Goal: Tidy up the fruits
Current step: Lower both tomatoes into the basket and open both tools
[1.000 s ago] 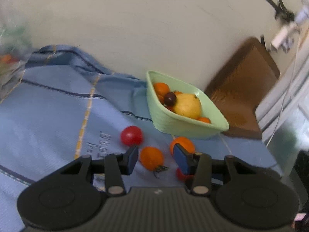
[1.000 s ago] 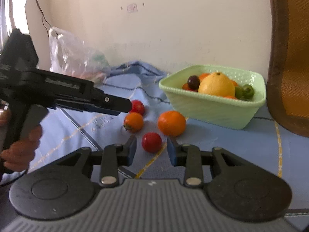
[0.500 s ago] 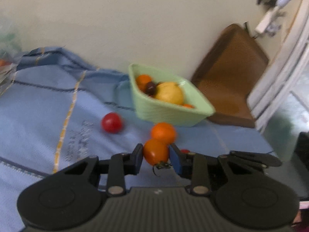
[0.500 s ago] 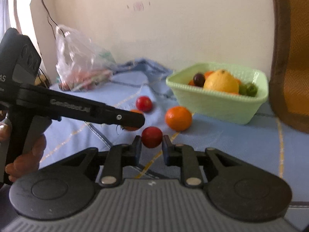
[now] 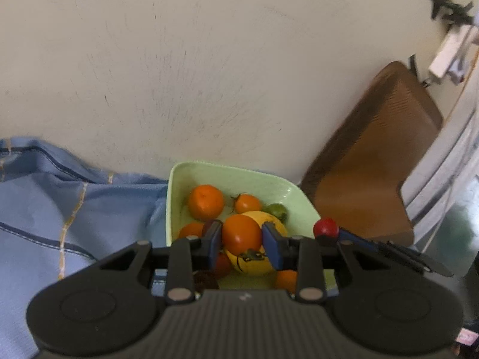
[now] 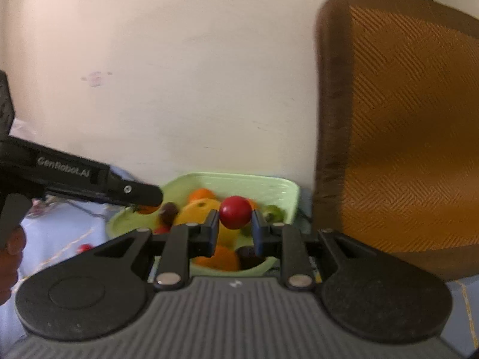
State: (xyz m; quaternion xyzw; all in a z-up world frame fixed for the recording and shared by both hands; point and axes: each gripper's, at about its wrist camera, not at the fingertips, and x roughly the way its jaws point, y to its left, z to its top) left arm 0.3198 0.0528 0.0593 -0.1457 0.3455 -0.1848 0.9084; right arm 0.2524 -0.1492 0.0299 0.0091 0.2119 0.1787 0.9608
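The orange tomato [image 5: 241, 234] is clamped in the left gripper [image 5: 242, 240] and the red tomato [image 6: 235, 212] in the right gripper [image 6: 235, 229], both held over the green basket [image 5: 239, 176]. Releasing either onto the heaped fruit risks it rolling off over the rim onto the blue cloth [image 5: 45, 209].

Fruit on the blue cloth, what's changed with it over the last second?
The left tongs closed on the orange tomato, the right tongs on the red tomato; both were lifted off the cloth and carried over the green basket. The yellow fruit and the other fruit in the basket stayed put.
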